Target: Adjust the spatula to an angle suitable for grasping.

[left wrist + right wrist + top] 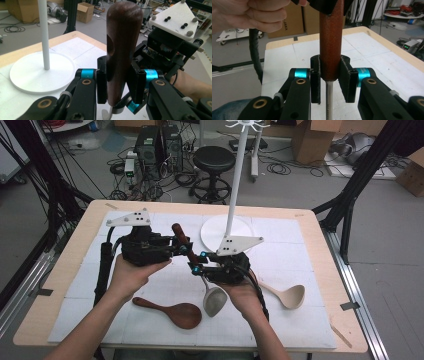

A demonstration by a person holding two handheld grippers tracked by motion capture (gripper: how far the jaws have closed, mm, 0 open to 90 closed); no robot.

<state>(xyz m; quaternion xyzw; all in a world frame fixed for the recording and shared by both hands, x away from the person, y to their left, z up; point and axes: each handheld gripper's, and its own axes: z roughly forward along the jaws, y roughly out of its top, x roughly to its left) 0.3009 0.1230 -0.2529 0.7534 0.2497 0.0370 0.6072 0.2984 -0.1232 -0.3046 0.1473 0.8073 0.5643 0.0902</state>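
A ladle with a dark wooden handle [179, 236], a thin metal shaft and a grey metal bowl [214, 301] is held tilted over the white mat between both hands. My left gripper [184, 249] is shut on the upper part of the handle. In the left gripper view its pads [101, 85] press the wood [122, 50] from both sides. My right gripper [196, 262] is shut on the handle's lower end. There, in the right gripper view, its pads [315, 82] clamp the reddish wood [331, 42] just above the metal shaft [329, 100].
A dark wooden rice paddle [175, 312] lies near the front edge, and a pale wooden spoon [287, 295] lies at the right. A white hook stand [235, 180] rises from its round base [215, 232] behind the grippers. A stool [214, 160] stands beyond the table.
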